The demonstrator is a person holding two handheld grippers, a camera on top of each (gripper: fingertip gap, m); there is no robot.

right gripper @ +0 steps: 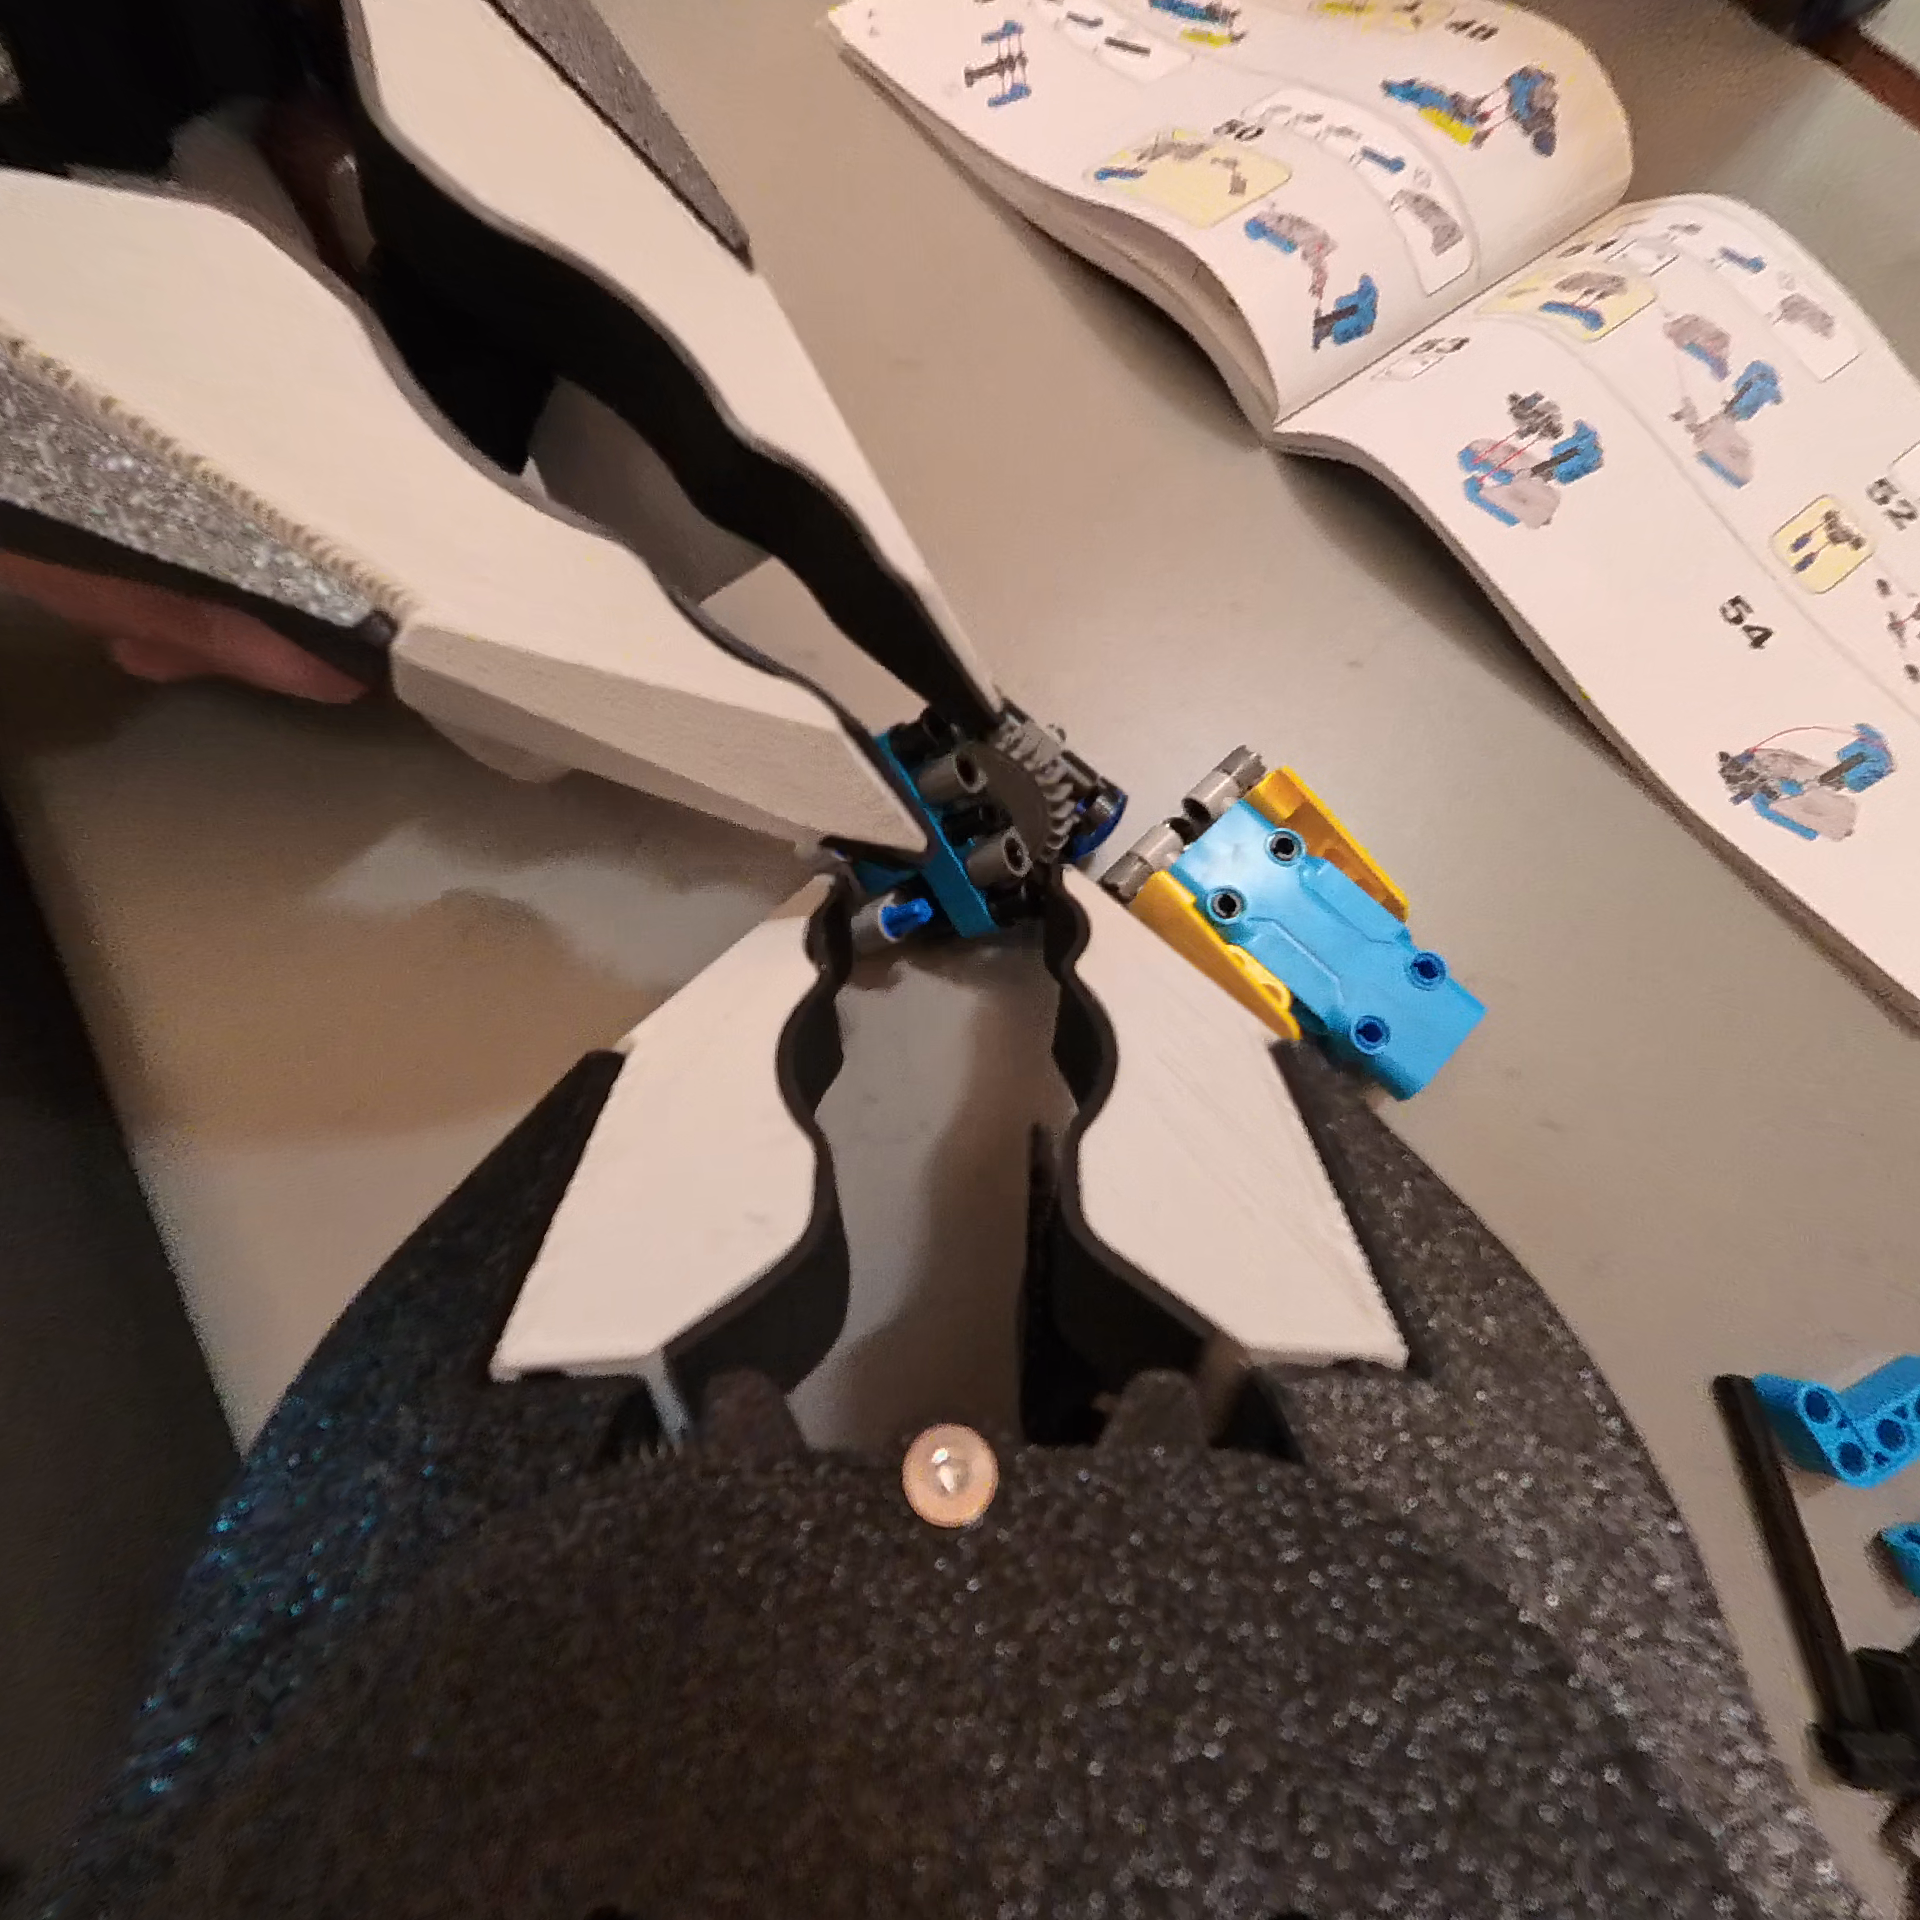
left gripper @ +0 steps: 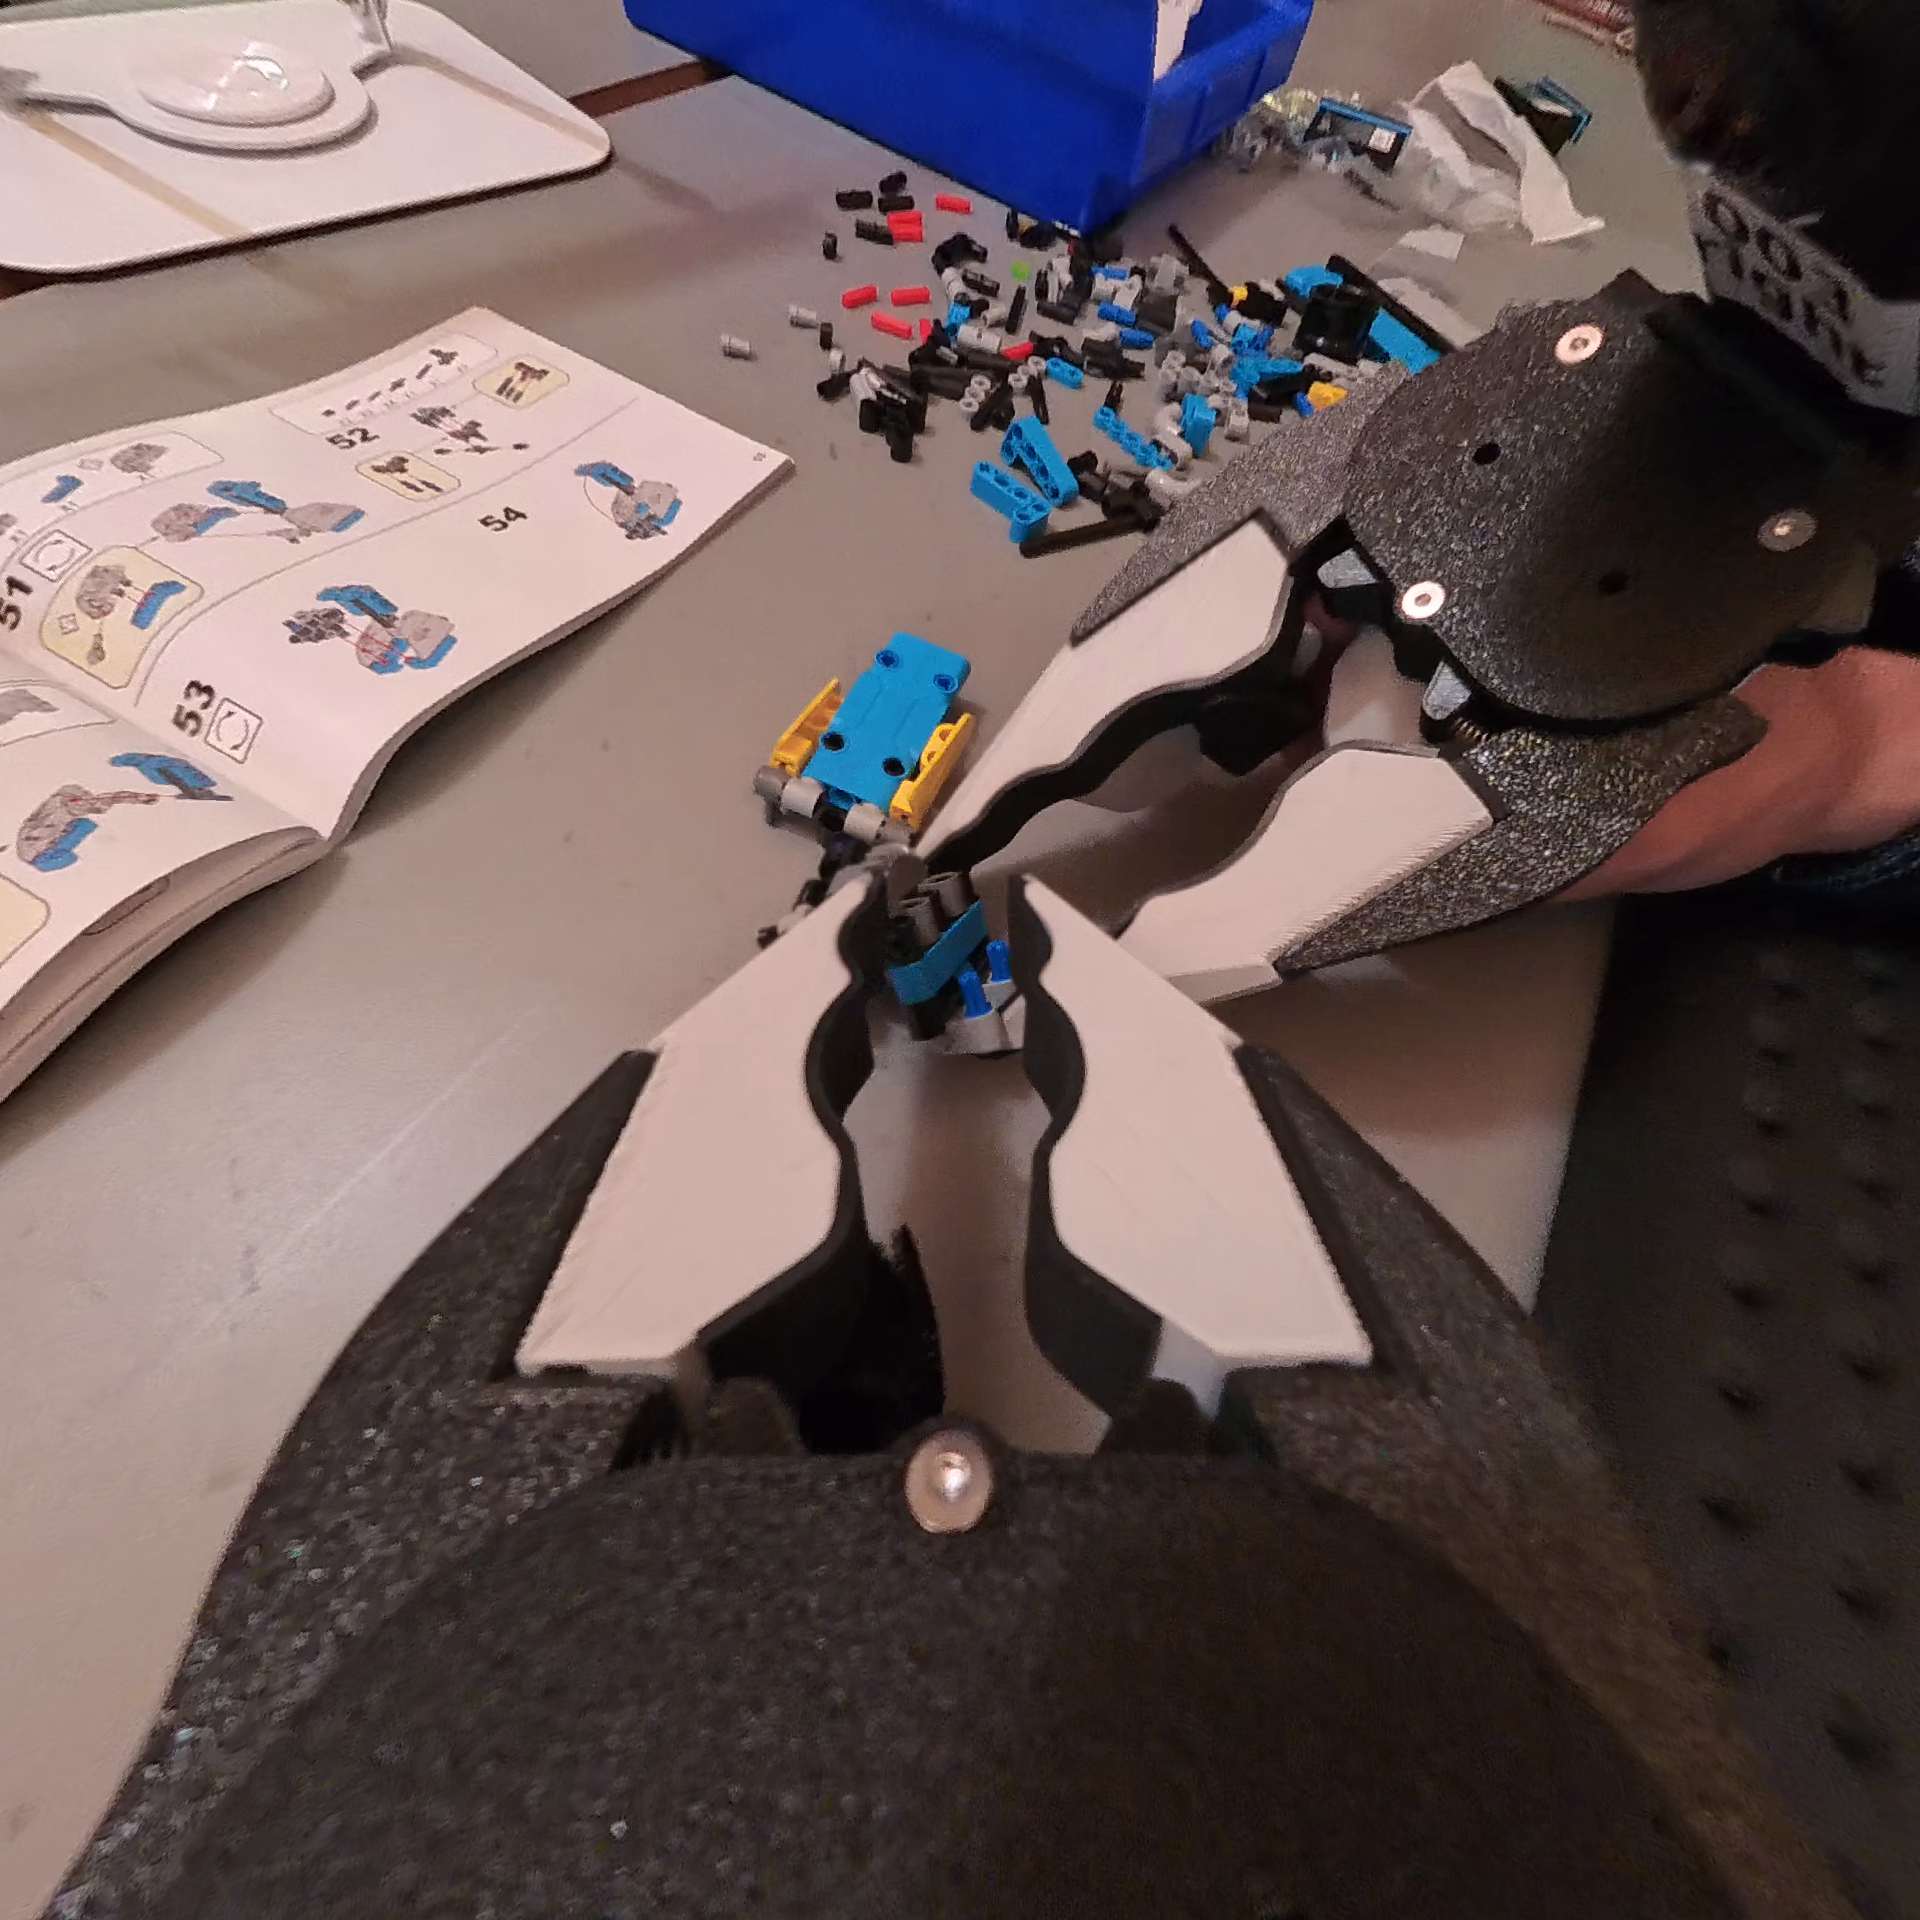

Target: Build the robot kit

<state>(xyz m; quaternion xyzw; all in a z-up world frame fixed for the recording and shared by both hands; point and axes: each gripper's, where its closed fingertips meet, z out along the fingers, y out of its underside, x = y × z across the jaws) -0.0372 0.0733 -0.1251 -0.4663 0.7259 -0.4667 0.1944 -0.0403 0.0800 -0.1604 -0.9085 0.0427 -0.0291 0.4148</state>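
Note:
A small brick assembly point(left gripper: 940, 966) of blue, black and grey parts with a grey gear sits at the table's near edge. My left gripper point(left gripper: 940, 894) is shut on it, one finger on each side. My right gripper point(right gripper: 945, 899) comes in from the other side, and its tips close on the same assembly point(right gripper: 966, 862). In the right wrist view the left gripper point(right gripper: 951, 774) reaches in from the upper left. A blue and yellow brick block point(left gripper: 883, 738) lies on the table just beyond the tips and touches neither gripper; it also shows in the right wrist view point(right gripper: 1309, 935).
An open instruction booklet point(left gripper: 312, 582) lies to the left. A pile of loose small bricks point(left gripper: 1091, 353) lies behind, in front of a blue bin point(left gripper: 987, 94). A white board point(left gripper: 260, 135) is at the far left, and plastic bags point(left gripper: 1475, 156) at the far right. A person's hand point(left gripper: 1818, 790) holds the right gripper. The tips of both grippers are at nearly the same place.

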